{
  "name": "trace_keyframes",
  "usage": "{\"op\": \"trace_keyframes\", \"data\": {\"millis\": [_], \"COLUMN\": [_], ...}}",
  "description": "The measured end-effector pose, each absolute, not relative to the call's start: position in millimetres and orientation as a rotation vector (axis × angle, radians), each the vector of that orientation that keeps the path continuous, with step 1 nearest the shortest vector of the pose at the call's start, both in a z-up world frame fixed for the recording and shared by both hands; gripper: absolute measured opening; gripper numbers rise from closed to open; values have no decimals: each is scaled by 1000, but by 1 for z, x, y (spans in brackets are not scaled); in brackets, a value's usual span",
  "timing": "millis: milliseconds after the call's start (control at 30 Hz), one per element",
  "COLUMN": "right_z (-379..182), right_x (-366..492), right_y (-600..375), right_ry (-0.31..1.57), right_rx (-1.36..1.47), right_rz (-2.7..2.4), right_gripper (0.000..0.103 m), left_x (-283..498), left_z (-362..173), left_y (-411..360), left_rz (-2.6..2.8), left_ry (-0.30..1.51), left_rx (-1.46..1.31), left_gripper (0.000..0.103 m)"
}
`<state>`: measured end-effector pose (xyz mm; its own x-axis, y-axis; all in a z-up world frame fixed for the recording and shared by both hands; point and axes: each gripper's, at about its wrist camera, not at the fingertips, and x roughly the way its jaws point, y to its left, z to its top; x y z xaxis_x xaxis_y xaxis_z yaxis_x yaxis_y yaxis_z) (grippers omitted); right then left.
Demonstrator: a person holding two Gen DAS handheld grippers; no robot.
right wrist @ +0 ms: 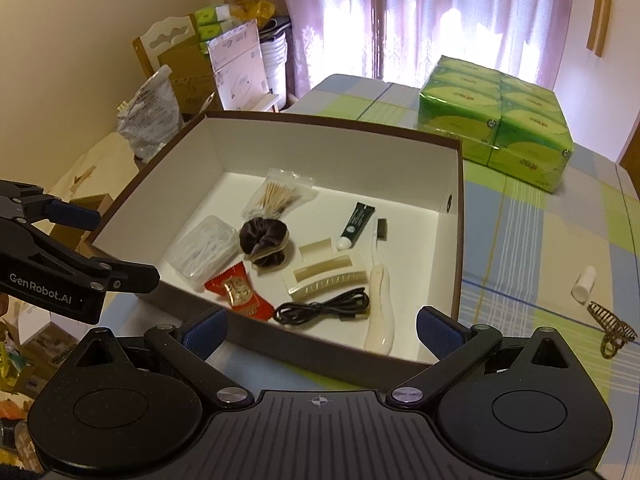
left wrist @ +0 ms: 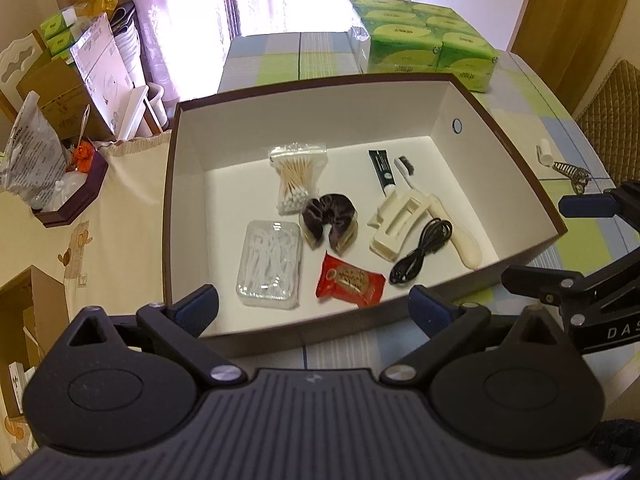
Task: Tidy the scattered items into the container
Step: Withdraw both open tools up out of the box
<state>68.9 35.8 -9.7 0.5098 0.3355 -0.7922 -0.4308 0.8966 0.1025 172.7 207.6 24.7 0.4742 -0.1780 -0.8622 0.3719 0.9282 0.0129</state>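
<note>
A brown box with a white inside [left wrist: 516,168] [right wrist: 454,248] sits on the table. In it lie a cotton swab bag [left wrist: 296,178], a clear floss case [left wrist: 270,266], a dark scrunchie [left wrist: 328,218], a red snack packet [left wrist: 350,280], a cream hair claw [left wrist: 400,226], a black cable [left wrist: 422,258], a green tube [left wrist: 382,172] and a white toothbrush [left wrist: 460,236]. Outside on the cloth rest a small white tube [right wrist: 585,283] and a bronze hair clip [right wrist: 612,330]. My left gripper [left wrist: 314,310] stands open at the box's near wall. My right gripper [right wrist: 322,330] is open too, empty.
A green pack of tissues [left wrist: 424,36] [right wrist: 496,124] stands behind the box. Cardboard boxes, bags and a white chair [right wrist: 192,68] crowd the left side. A quilted chair back [left wrist: 612,112] is at the right table edge. The checked tablecloth [right wrist: 532,240] spreads right of the box.
</note>
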Motion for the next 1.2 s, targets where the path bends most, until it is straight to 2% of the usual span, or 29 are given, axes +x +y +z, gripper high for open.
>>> {"op": "trace_keyframes", "data": {"millis": [1200], "right_z": [-4], "right_x": [23], "right_y": [-20], "right_ry": [919], "right_rx": [-109], "right_rz": [500], "right_gripper": [103], "left_x": [114], "left_z": [30], "left_y": [160], "left_rz": [-334], "left_ry": [1023], "left_rx": [226], "left_gripper": [100]}}
